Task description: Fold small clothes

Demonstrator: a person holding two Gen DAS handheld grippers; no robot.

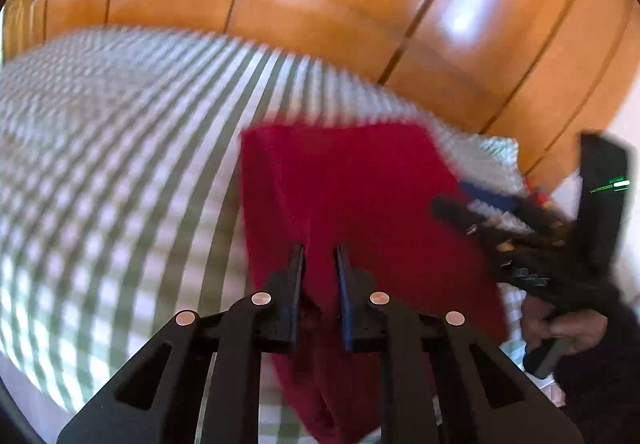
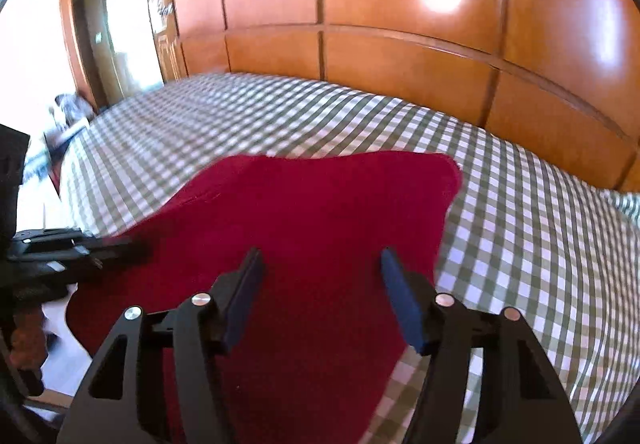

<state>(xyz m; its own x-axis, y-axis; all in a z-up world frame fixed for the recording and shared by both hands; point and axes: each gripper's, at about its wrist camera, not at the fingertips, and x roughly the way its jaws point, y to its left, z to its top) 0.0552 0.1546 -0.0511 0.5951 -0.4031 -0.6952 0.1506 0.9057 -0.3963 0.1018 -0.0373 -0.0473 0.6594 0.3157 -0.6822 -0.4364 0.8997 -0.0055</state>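
Note:
A dark red garment (image 1: 352, 196) lies on a green-and-white checked bed cover (image 1: 120, 164). My left gripper (image 1: 320, 250) is over its near edge, jaws close together with red cloth between them; the view is blurred. My right gripper (image 2: 320, 256) hovers open and empty above the same red garment (image 2: 312, 212). In the left wrist view the right gripper (image 1: 472, 216) reaches in from the right over the garment's right edge. In the right wrist view the left gripper (image 2: 100, 248) shows at the garment's left edge.
A glossy wooden headboard and wall panels (image 2: 400, 44) stand behind the bed. The checked bed cover (image 2: 540, 244) spreads to the right and far side. A doorway (image 2: 120, 24) and some items on the floor lie far left.

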